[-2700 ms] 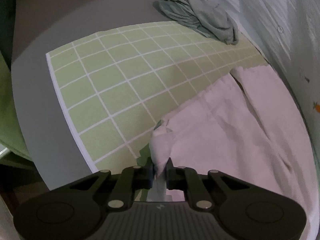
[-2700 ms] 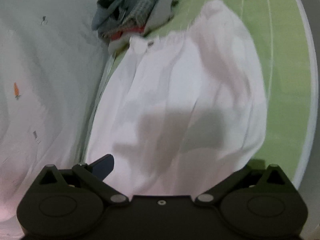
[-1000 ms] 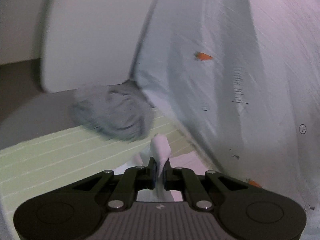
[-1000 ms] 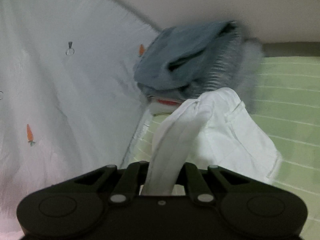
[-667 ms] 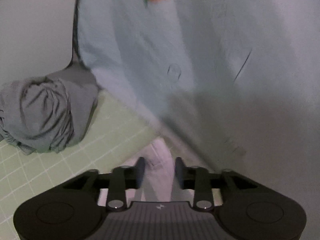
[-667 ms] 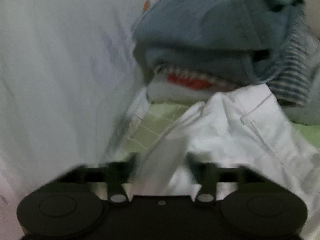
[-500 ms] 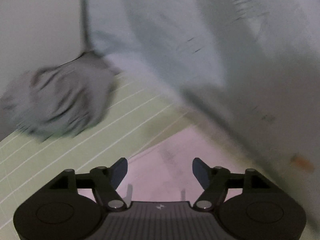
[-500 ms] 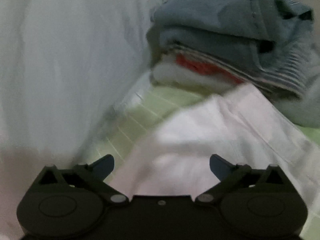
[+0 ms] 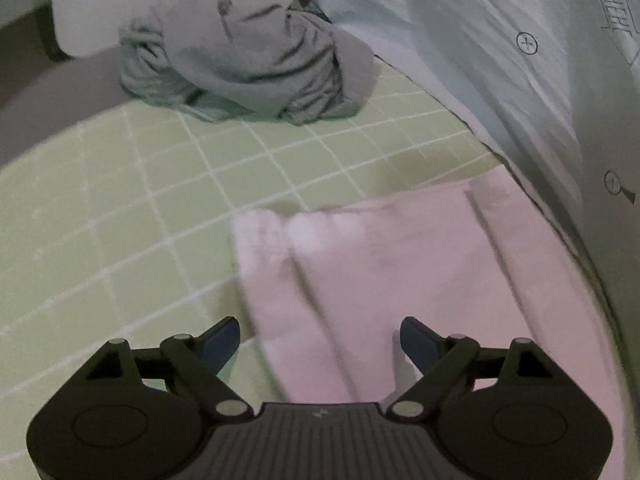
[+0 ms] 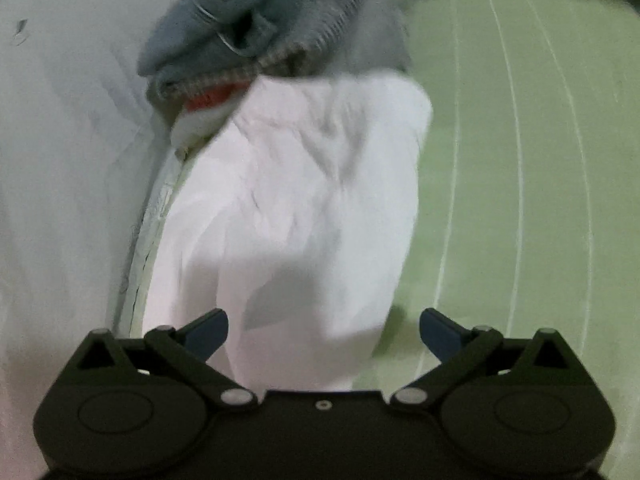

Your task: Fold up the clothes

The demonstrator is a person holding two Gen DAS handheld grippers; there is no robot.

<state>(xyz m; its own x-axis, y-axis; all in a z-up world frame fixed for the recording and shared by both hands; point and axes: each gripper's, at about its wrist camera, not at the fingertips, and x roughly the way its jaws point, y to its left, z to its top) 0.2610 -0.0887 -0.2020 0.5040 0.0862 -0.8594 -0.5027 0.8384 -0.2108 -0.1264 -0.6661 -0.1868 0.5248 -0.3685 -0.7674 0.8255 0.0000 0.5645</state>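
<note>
A pale pinkish-white garment (image 9: 404,276) lies folded on the green grid mat (image 9: 152,208). It also shows in the right wrist view (image 10: 304,208), lying lengthwise on the mat (image 10: 512,184). My left gripper (image 9: 320,340) is open and empty, just above the garment's near part. My right gripper (image 10: 324,330) is open and empty over the garment's near end. Both views are somewhat blurred.
A crumpled grey garment (image 9: 248,64) lies at the far edge of the mat. A pile of blue, striped and red clothes (image 10: 260,36) sits beyond the white garment. A white sheet with small prints (image 9: 520,60) (image 10: 68,140) rises along one side.
Both grippers, shut on the garment's ends and carrying them forward a second ago, have opened and let go. The garment now lies folded on the mat. Both grippers have drawn back.
</note>
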